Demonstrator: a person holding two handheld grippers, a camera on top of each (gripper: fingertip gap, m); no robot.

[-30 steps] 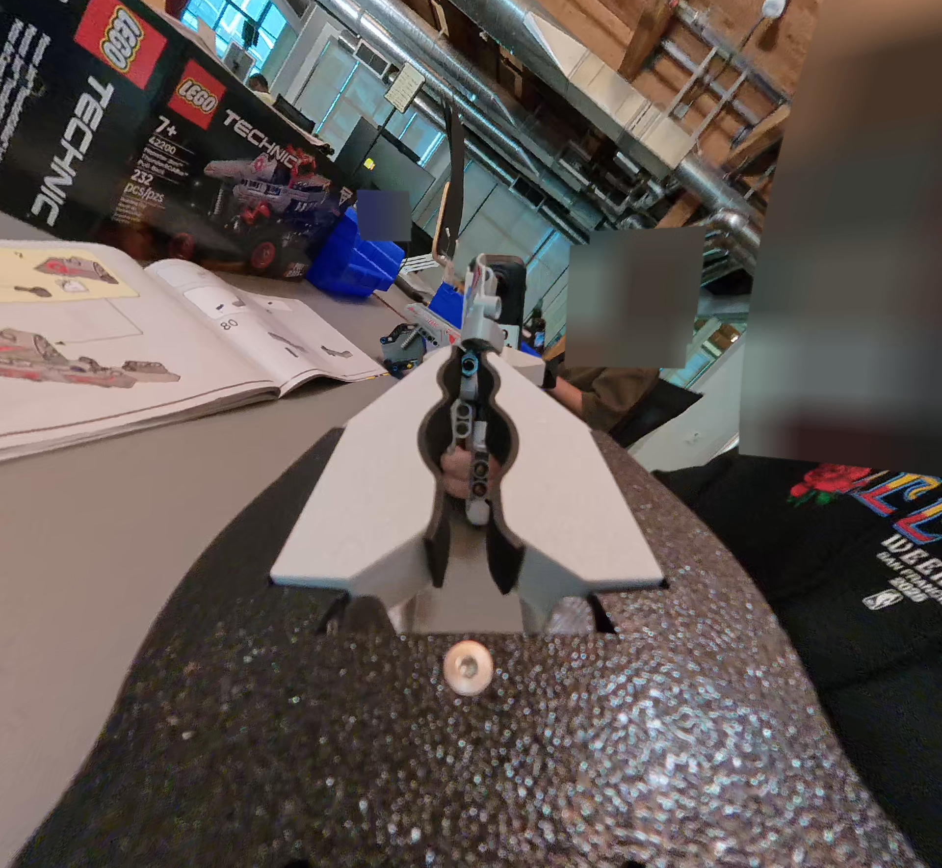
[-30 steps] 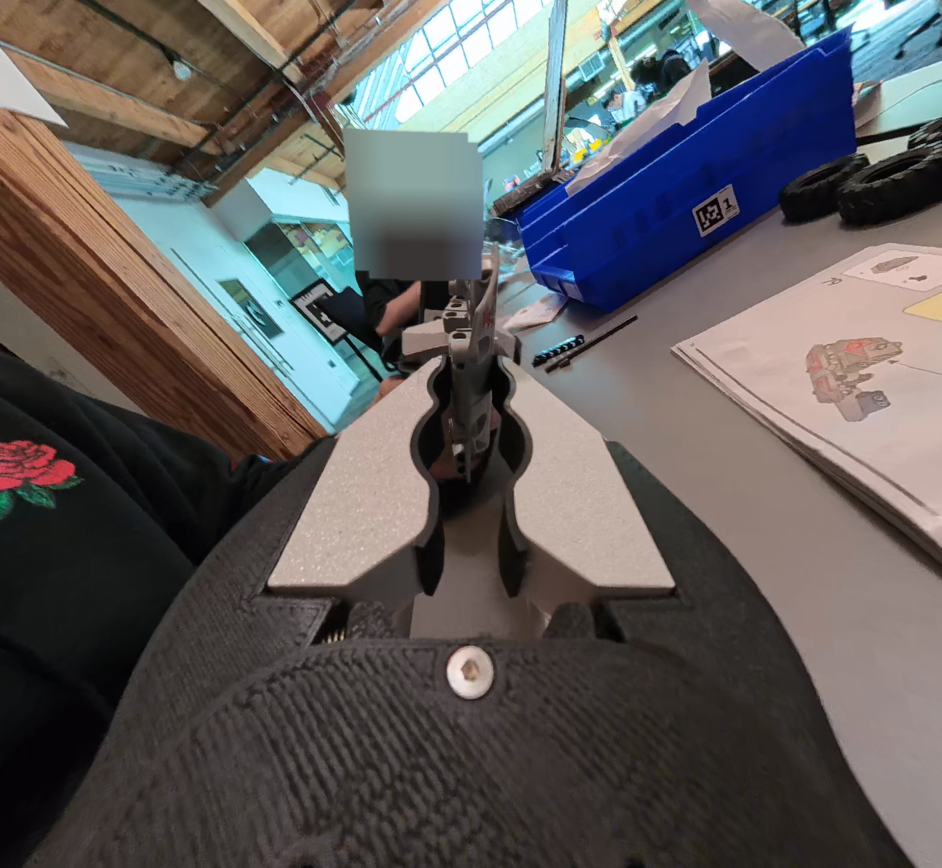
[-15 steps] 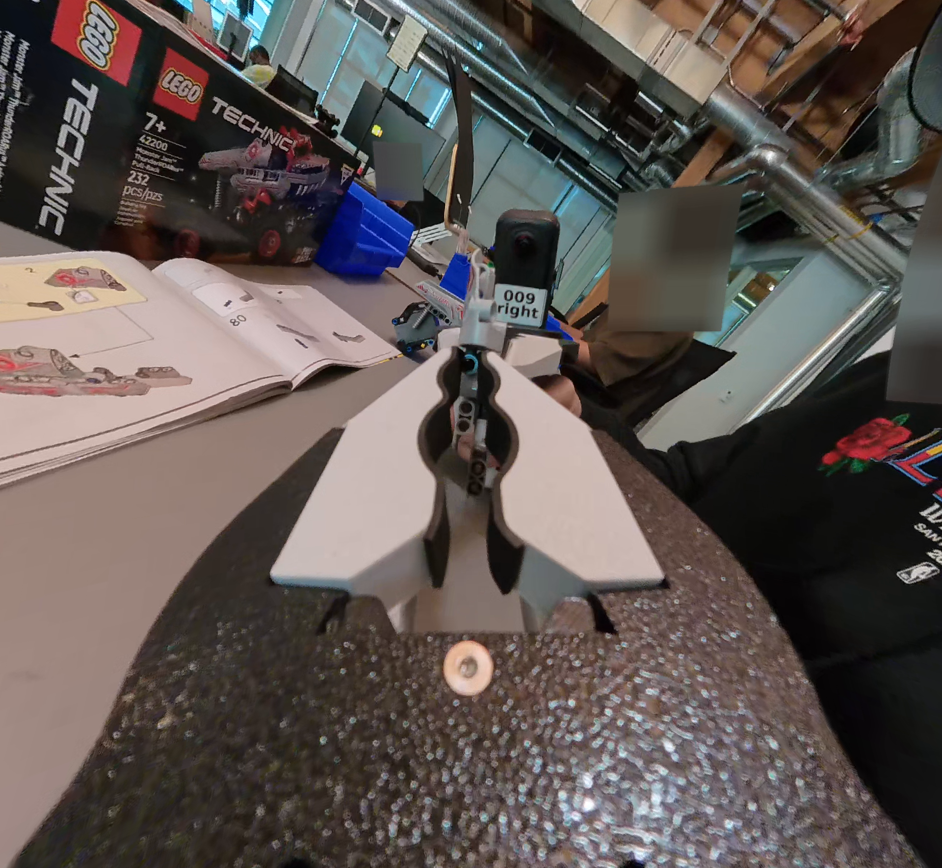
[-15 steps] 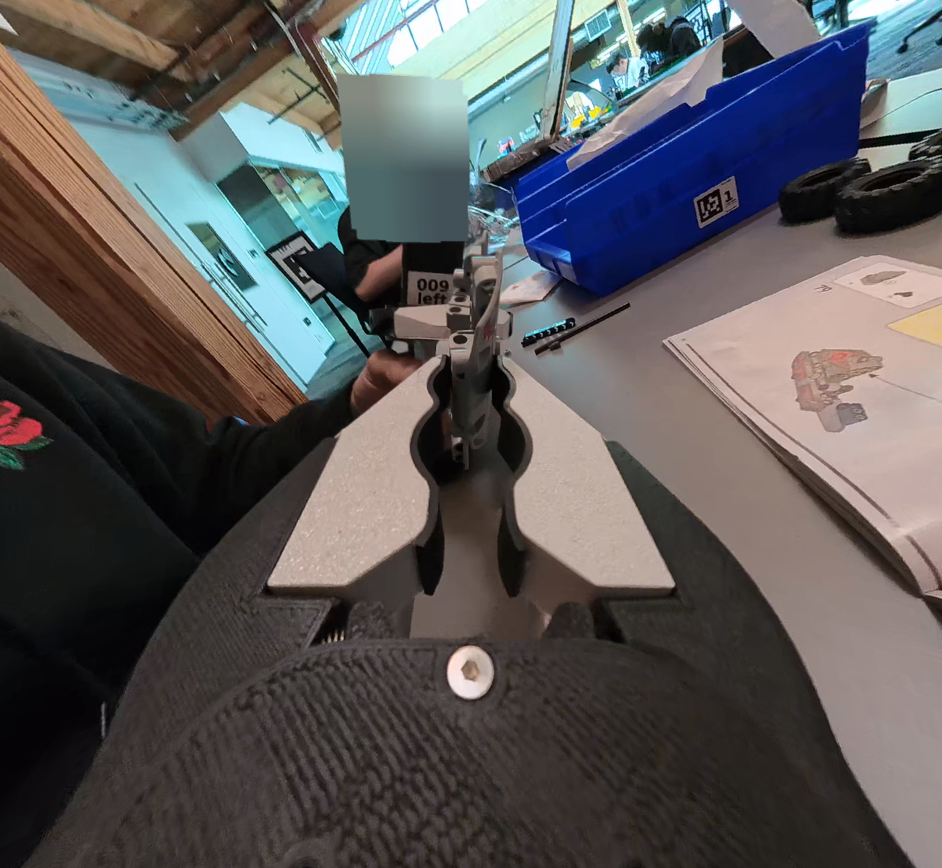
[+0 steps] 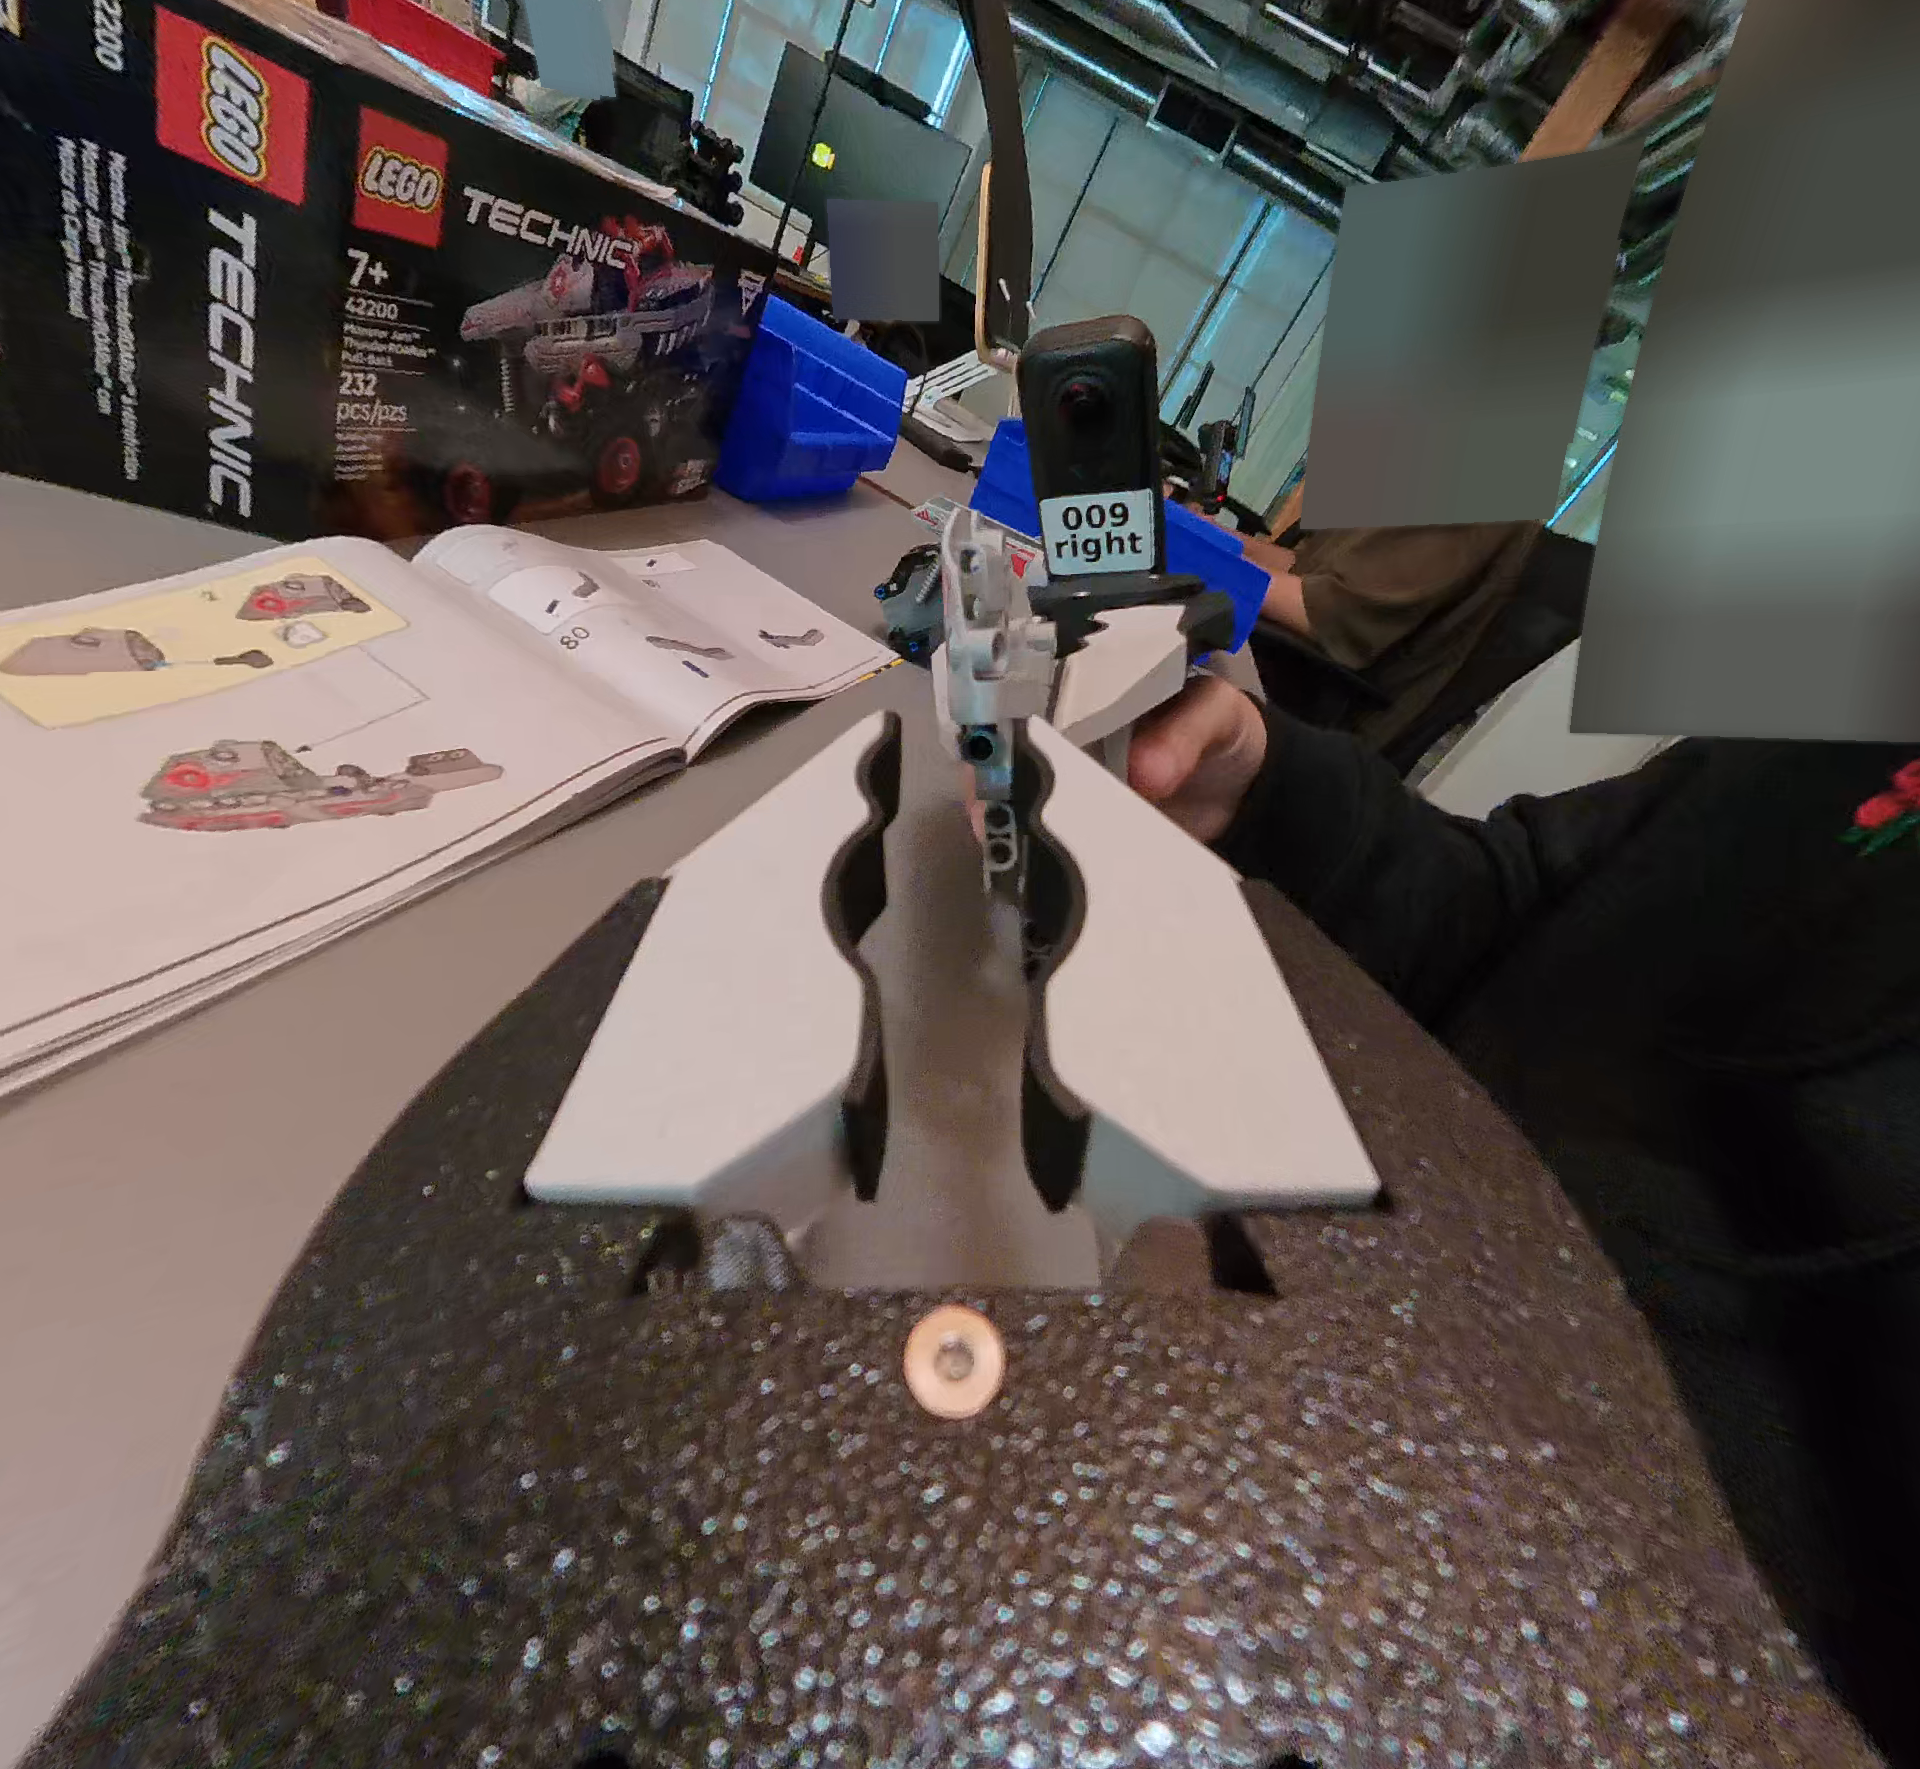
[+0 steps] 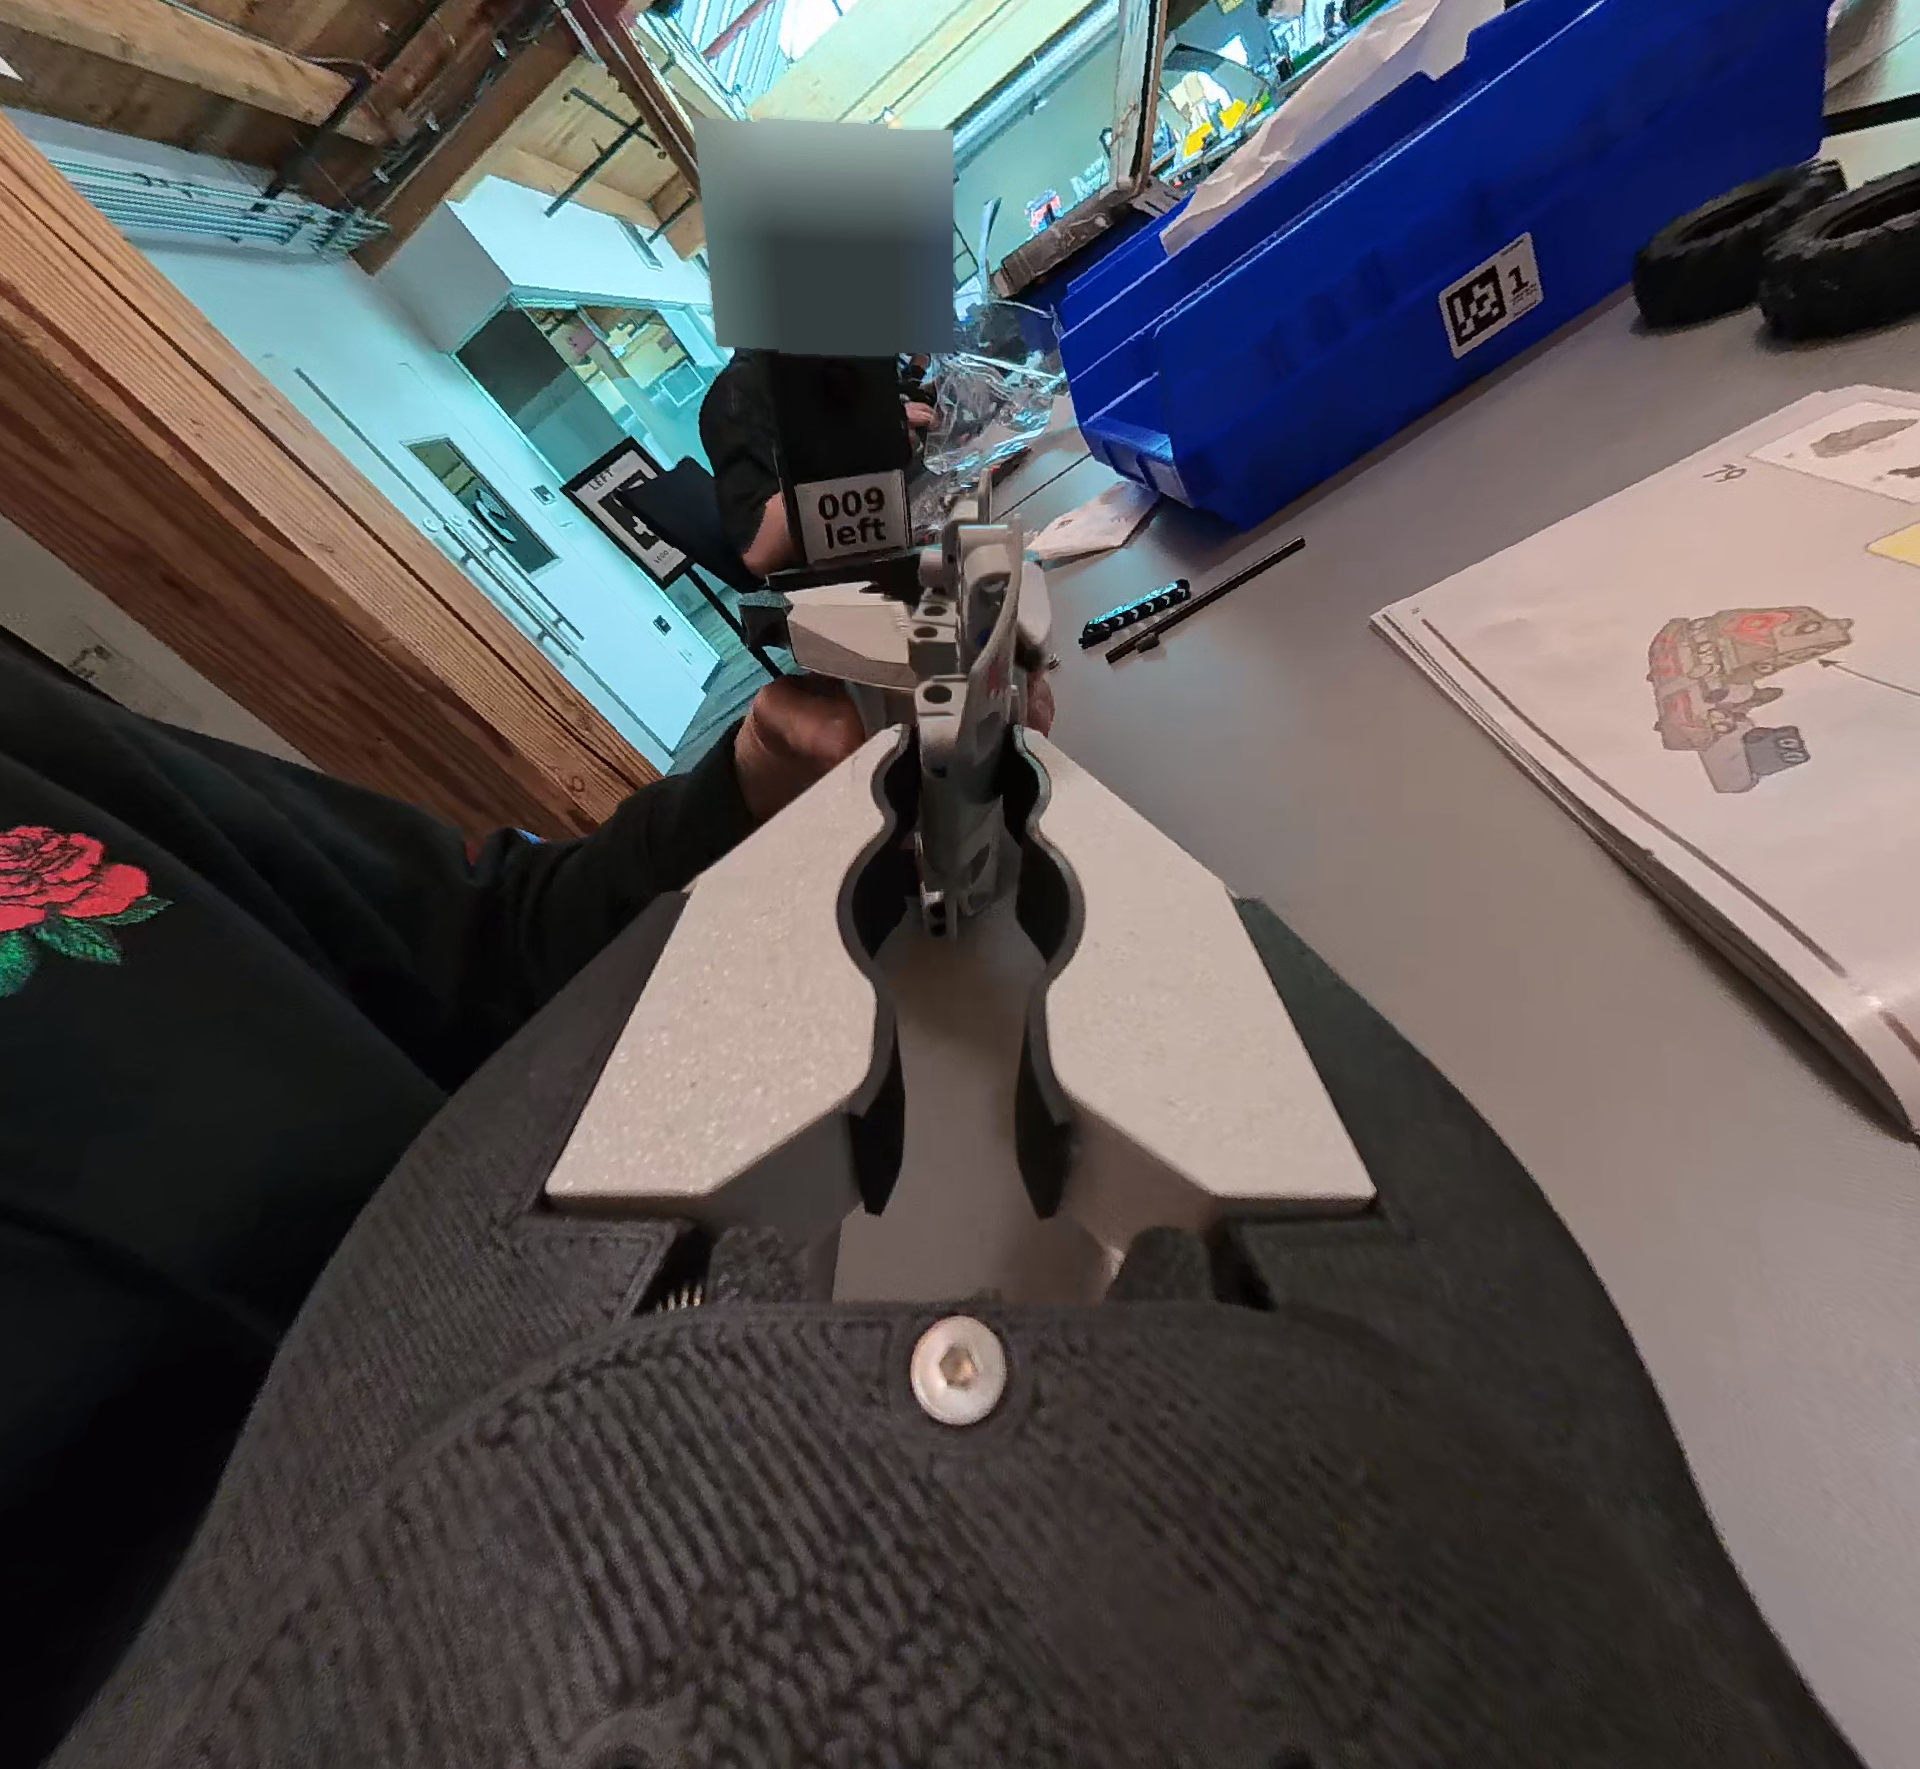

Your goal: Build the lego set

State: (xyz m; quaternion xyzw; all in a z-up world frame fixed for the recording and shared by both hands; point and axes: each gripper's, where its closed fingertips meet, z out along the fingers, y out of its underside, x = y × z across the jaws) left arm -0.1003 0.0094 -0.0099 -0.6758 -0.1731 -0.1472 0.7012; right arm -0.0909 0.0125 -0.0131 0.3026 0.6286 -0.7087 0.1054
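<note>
Lower end of the lego piece blurs inside my left gripper, whose jaws stand parted, piece against the right finger, grip unclear. My right gripper clenches the piece near the tips. Grey table, manual, blue bin, tyres cropped; wood-beamed workshop.

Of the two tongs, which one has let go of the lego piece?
The left tongs: their jaws stand apart, with the grey lego assembly against only one finger. The right tongs are clamped on that assembly, which fills their gap.
</note>
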